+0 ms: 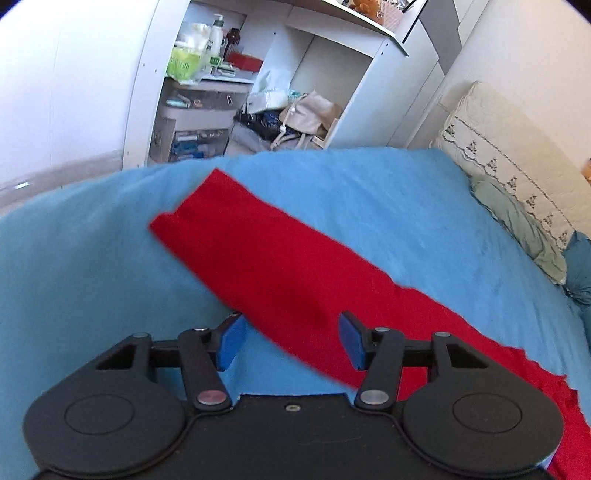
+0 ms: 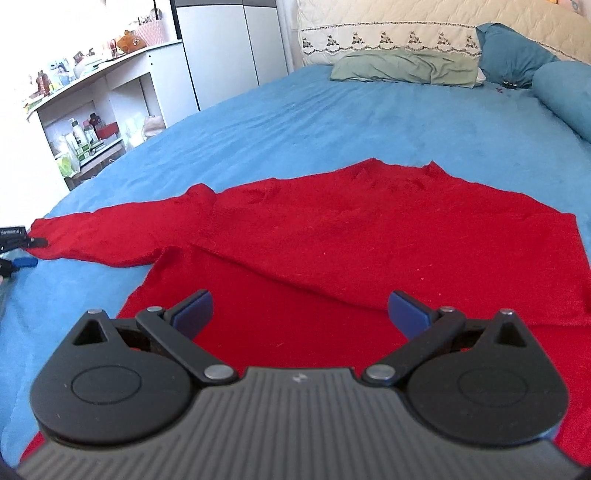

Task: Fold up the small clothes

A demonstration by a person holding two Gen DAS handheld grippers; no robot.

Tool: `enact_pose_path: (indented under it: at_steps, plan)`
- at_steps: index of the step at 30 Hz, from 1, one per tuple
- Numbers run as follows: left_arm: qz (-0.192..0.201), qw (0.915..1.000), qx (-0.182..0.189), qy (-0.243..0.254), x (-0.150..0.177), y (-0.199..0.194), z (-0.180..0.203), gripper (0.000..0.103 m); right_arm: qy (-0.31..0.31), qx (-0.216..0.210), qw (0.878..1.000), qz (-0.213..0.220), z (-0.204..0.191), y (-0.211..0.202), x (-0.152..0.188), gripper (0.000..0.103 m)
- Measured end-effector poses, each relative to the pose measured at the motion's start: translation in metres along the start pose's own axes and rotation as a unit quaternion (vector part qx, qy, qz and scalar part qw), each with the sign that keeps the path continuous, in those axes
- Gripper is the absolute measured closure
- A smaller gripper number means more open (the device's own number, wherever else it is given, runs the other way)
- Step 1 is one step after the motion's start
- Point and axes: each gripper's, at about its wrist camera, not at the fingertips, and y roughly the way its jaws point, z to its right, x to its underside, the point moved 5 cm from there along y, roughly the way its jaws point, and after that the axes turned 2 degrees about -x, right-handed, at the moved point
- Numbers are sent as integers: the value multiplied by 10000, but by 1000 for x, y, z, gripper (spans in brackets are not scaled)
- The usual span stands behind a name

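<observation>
A red sweater (image 2: 369,229) lies spread on the blue bedspread (image 2: 332,122), its body partly doubled over so a fold edge runs diagonally across the cloth in the right wrist view. One sleeve (image 1: 266,258) stretches out flat to the sweater's left side, its cuff near the edge of the bed. At the head of the bed sit a green pillow (image 2: 406,66) and a cream quilted headboard (image 2: 388,33); white shelves (image 1: 221,92) crowded with bottles stand beside the bed.

The left gripper (image 1: 291,341) hovers low over the sleeve with its blue pads wide apart and nothing between them — the sleeve passes under the gap, but the view is blurred and contact cannot be told. The right gripper (image 2: 299,314) is likewise spread wide and holds nothing, poised above the lower part of the sweater's body.

The garment looks like a soft, light knit: limp, likely to sag and drape from any single pinch, and somewhat grippy against the fuzzy bedspread, so dragging may bunch it. The sensible hold for the left side is probably the sleeve near the cuff, pinching the full thickness, to carry it across the body. The right would do best at the hem or a fold edge, where layers can be taken together.
</observation>
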Motion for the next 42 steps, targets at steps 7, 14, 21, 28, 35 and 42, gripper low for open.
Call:
enact_pose_path:
  at_steps: [7, 14, 21, 28, 35, 42]
  plan:
    - [221, 9986, -419, 241, -10, 8, 1, 97, -7, 191, 9998, -88, 5, 12, 7, 0]
    - [897, 9888, 162, 1178, -21, -38, 93, 97, 81, 269, 9996, -38, 19, 5, 7, 0]
    - [903, 9435, 1558, 2782, 44, -78, 287, 97, 194, 433, 9988, 107, 49, -23, 0, 0]
    - [-401, 9161, 2154, 3358, 181, -36, 405, 97, 332, 734, 9967, 135, 97, -50, 6, 0]
    - [-674, 9041, 1870, 3782, 258, -9, 415, 96, 474, 870, 9951, 80, 136, -59, 19, 0]
    - [-576, 9101, 2057, 3550, 247, -22, 412, 22, 433, 902, 9949, 105, 140, -57, 16, 0]
